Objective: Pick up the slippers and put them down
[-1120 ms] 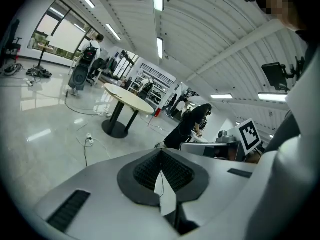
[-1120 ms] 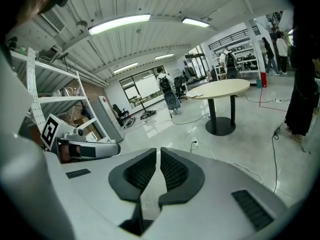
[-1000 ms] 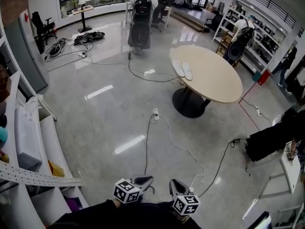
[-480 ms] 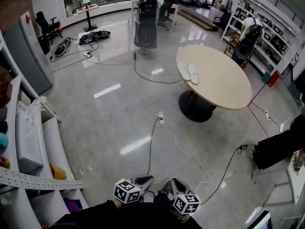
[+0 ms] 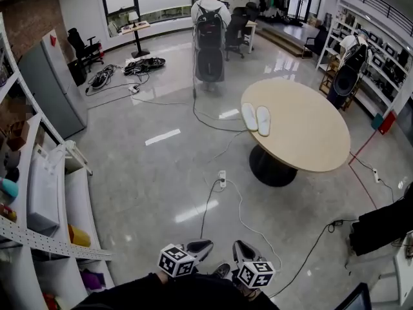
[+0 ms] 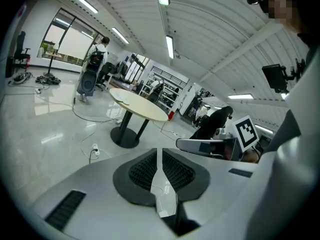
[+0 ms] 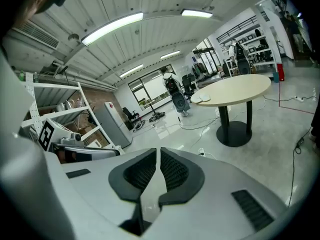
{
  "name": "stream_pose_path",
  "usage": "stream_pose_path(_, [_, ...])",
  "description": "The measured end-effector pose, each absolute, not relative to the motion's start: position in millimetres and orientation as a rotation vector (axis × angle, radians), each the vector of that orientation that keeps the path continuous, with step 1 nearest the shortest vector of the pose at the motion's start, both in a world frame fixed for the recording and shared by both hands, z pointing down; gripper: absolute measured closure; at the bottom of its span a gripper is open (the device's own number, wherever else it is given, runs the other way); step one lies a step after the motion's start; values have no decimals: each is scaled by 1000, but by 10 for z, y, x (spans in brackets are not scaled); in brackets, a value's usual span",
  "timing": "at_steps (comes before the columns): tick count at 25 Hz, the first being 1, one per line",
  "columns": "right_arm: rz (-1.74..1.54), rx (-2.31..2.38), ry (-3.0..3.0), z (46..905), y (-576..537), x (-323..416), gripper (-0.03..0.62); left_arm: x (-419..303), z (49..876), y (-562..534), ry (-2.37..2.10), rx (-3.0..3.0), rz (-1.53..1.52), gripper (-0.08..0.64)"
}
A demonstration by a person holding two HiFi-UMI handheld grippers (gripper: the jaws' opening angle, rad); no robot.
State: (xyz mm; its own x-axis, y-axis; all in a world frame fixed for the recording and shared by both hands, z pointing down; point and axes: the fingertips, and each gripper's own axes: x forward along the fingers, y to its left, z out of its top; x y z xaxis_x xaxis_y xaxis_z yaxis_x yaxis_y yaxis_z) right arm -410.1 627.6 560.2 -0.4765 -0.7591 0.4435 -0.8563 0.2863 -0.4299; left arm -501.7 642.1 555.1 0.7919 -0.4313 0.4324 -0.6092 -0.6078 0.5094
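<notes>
A: Which step is judged to be in hand?

B: The approach. The slippers [image 5: 257, 117] are seen lying side by side near the left edge of the round surface [image 5: 310, 137], well apart from both grippers. Nothing has been picked up yet.

A: How is that step best done?

B: The floor in between should be crossed with care. A power strip [image 5: 222, 178] and its cables are laid across the way and should be stepped around. The surface is best approached from the side where the slippers lie, so that no reach across the top is needed. The jaws must be opened before the slippers are reached. One slipper could be taken by each gripper and gripped across its edge rather than pressed flat from above, since a thin, soft sole is likely to bend or slide.

A: And how are the grippers found?

B: The left gripper [image 5: 204, 244] is closed, its pads brought together with nothing between them, as its own view shows. The right gripper [image 5: 237, 247] is closed and empty in the same way. Both are held low in front of the body, side by side, and nothing is touched by either.
</notes>
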Motion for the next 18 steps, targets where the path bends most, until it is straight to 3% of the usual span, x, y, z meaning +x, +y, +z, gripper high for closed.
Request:
stream_pose_path(6, [999, 1489, -2400, 5645, 6001, -3569, 557, -4528, 5558, 6182, -815, 2289, 341, 532])
stream_pose_path(18, [1024, 1509, -2349, 5802, 5049, -3262, 556, -4266, 5740, 5162, -792, 2258, 334, 531])
